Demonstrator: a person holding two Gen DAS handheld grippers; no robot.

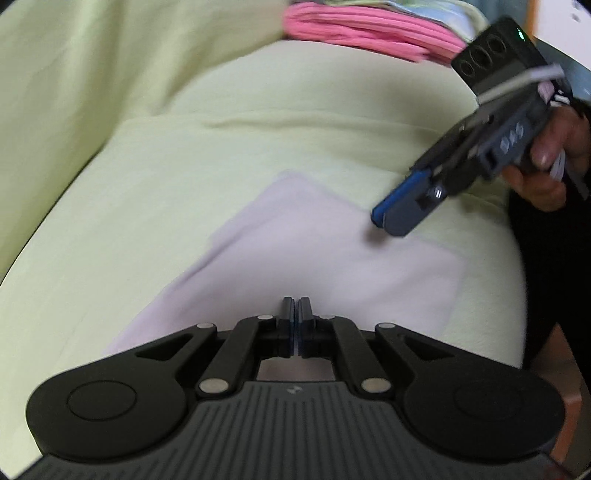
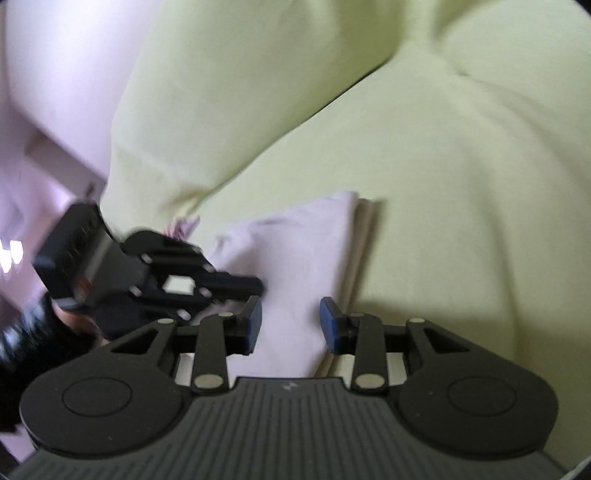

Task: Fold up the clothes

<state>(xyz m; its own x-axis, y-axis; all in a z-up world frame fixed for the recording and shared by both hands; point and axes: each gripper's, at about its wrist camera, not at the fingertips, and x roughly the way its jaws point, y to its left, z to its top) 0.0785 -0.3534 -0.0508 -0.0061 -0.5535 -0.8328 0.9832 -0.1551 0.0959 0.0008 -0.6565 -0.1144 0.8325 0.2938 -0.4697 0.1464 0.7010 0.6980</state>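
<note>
A pale lilac garment (image 1: 295,254), already folded into a flat, roughly rectangular packet, lies on a light green sheet (image 1: 155,192) that covers the bed, toward its near edge in the left wrist view; in the right wrist view its layered side edge (image 2: 356,236) shows as stacked plies. The left tongs (image 1: 296,317) hover over the near part of the packet with their jaws pressed together; a thin sliver of something pale shows in the seam, but whether cloth is pinched there cannot be told. The right tongs (image 2: 290,321), gripped by a hand (image 1: 550,158) at the right edge of the bed, stand apart with their blue pads (image 2: 255,325) either side of the lilac cloth, none of it visibly pressed; seen from the left wrist, their tips (image 1: 391,218) hang just above the packet's far right part. At the far edge of the bed lies a stack of folded items, the nearest a bright pink one (image 1: 362,31). Both views are blurred. Risks, as judged: if the left tongs do hold a ply and lift, the packet may open; if the right tongs close on only the top layer, the fold may shear apart; dragging may rumple the sheet beneath.
</note>
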